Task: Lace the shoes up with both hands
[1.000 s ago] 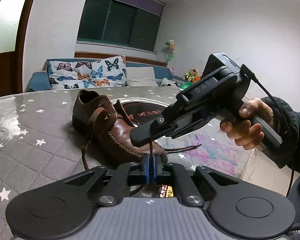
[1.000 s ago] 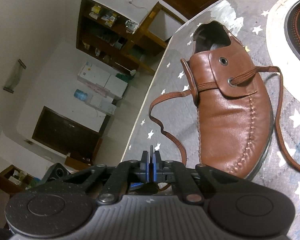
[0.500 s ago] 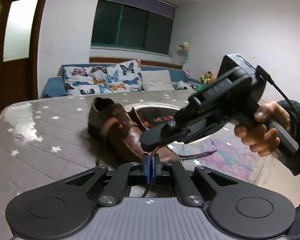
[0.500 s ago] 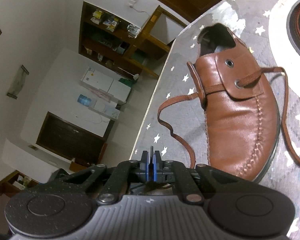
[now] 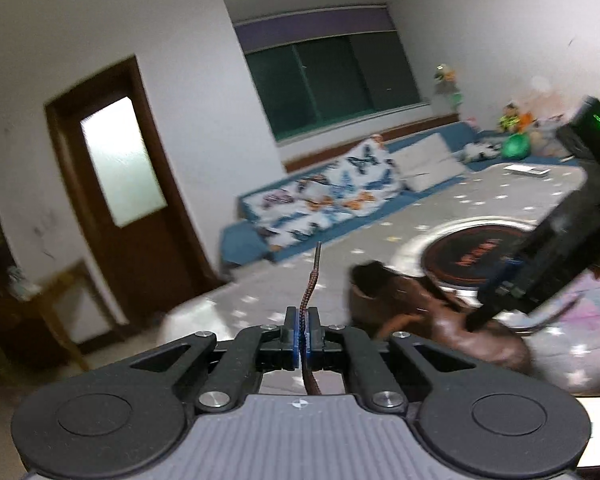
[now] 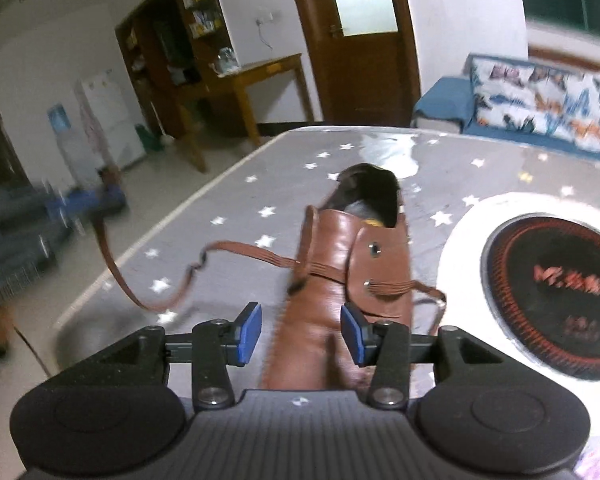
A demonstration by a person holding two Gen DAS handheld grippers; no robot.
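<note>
A brown leather shoe [image 6: 340, 264] lies on the grey star-patterned table cover [image 6: 260, 184], heel away from the right wrist camera. Its brown lace [image 6: 160, 304] trails left off the table edge up to my blurred left gripper [image 6: 80, 204]. In the left wrist view my left gripper [image 5: 304, 328] is shut on the lace [image 5: 307, 292], whose tip stands up above the jaws. My right gripper [image 6: 300, 334] hovers over the toe with its jaws opening; its blue pads [image 6: 248, 332] press on nothing. The shoe [image 5: 440, 320] is blurred, with the right gripper [image 5: 484, 312] over it.
A round black disc in a white ring [image 6: 552, 292] is set in the table right of the shoe. The table's left edge [image 6: 172, 220] drops to the floor. A blue sofa with butterfly cushions [image 6: 540, 92], a brown door [image 6: 364, 40] and a wooden side table [image 6: 260, 76] stand behind.
My left gripper has risen and rolled with the lace held, so the lace tip now sticks up above it. My right gripper has rolled upright over the toe and opened its jaws.
</note>
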